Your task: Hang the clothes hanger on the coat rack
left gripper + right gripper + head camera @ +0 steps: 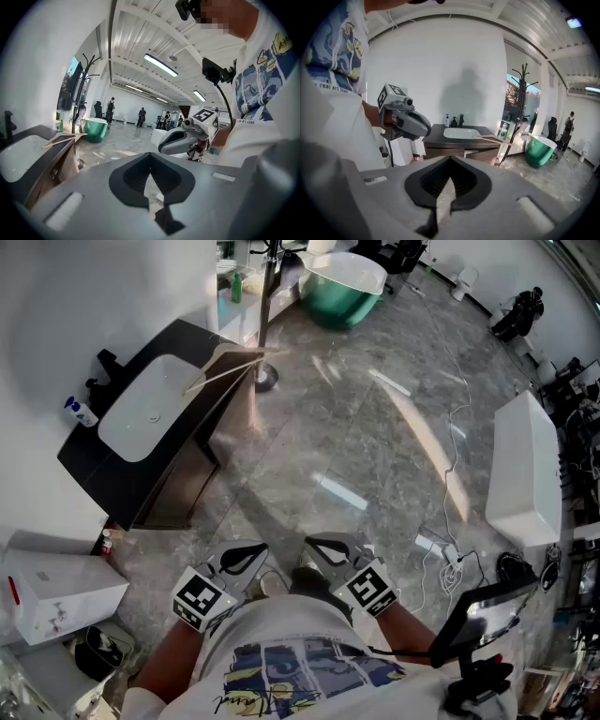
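Green tub (345, 287), white basin (150, 409) in dark vanity (192, 343), soap bottle (81, 412)

White T-shirt (281, 638), blue-yellow print; grey left gripper (245, 559), grey right gripper (327, 550); black-white marker cubes (199, 600).

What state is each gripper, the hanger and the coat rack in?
left gripper, shut, empty
right gripper, shut, empty
wooden clothes hanger, lying on the vanity top, unhung
coat rack, upright on the floor beside the vanity
sink basin, empty
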The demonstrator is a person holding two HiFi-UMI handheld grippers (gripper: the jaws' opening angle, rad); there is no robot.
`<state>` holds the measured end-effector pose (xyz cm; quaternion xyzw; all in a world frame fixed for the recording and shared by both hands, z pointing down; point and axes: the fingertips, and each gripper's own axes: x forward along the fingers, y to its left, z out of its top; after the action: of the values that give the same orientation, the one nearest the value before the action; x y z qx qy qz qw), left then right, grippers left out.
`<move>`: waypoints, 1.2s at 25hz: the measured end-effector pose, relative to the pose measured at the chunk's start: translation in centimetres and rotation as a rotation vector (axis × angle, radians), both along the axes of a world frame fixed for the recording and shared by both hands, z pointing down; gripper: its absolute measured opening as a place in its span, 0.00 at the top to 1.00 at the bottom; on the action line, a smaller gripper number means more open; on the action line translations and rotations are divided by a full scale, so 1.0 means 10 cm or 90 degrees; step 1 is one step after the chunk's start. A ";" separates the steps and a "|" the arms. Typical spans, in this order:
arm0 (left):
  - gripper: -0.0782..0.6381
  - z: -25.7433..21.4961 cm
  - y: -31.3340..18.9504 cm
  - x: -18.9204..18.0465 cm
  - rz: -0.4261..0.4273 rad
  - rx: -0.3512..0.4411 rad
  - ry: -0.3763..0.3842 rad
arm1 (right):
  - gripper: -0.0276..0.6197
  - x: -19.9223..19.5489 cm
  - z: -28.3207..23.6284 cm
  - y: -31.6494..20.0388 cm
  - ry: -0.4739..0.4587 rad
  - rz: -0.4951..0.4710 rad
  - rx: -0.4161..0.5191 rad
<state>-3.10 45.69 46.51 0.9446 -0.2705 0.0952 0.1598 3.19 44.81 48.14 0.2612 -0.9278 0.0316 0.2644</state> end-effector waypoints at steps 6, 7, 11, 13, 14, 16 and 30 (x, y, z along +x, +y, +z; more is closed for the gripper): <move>0.89 0.04 -0.04 0.23 0.008 -0.019 -0.007 | 0.96 0.17 0.03 -0.08 -0.007 -0.005 -0.012; 0.89 0.03 -0.09 0.28 0.005 -0.019 -0.008 | 0.95 0.22 0.02 -0.13 -0.008 -0.007 -0.011; 0.89 -0.01 -0.33 0.48 -0.007 -0.017 -0.016 | 0.96 0.38 0.00 -0.42 -0.021 -0.018 -0.005; 0.89 -0.03 -0.47 0.58 -0.016 -0.018 -0.019 | 0.96 0.46 0.00 -0.58 -0.029 -0.028 -0.007; 0.89 -0.04 -0.54 0.63 -0.021 -0.019 -0.020 | 0.96 0.50 -0.01 -0.65 -0.030 -0.037 -0.008; 0.89 -0.06 -0.69 0.75 -0.032 -0.020 -0.024 | 0.95 0.61 -0.01 -0.80 -0.026 -0.059 -0.010; 0.87 0.05 -1.65 1.17 -0.087 -0.035 -0.035 | 0.82 1.04 0.15 -1.96 -0.011 -0.108 -0.017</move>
<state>8.60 29.16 46.96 0.9162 -0.3359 0.1175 0.1842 13.63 25.19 49.66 0.1780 -0.9482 0.0236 0.2619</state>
